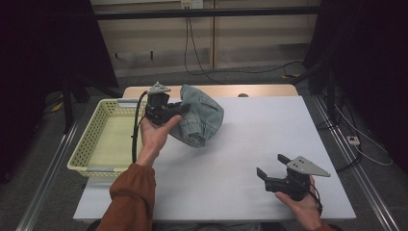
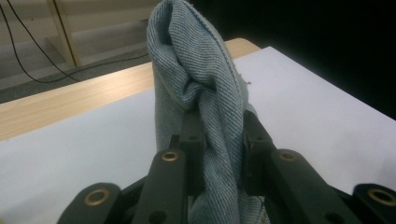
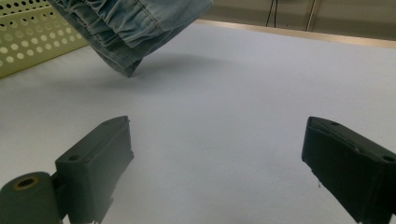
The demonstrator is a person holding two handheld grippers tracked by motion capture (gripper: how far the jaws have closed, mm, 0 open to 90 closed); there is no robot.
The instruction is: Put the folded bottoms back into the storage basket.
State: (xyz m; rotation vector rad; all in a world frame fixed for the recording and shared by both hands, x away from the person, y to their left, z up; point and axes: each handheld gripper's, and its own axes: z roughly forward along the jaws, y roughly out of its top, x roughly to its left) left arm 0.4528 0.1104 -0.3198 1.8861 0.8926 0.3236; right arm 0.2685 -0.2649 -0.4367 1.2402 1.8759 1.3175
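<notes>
over our white counter [image 1: 240, 159] our left tool [image 1: 179, 109] clamps the denim garment [image 1: 202, 115]; our right tool [image 1: 271, 166] gapes empty.

The left tool [image 1: 174, 109] is reaching forward over the far left part of the desk [image 1: 250, 144], its jaws pinching together on something held between them. The left hand [image 1: 155, 132] is gripping it from below, forearm in a rust-coloured sleeve [image 1: 132, 195]. The right tool [image 1: 272, 169] is hovering low at the near right, jaws spread wide apart and holding nothing, right hand [image 1: 300, 204] cupping it.
</notes>
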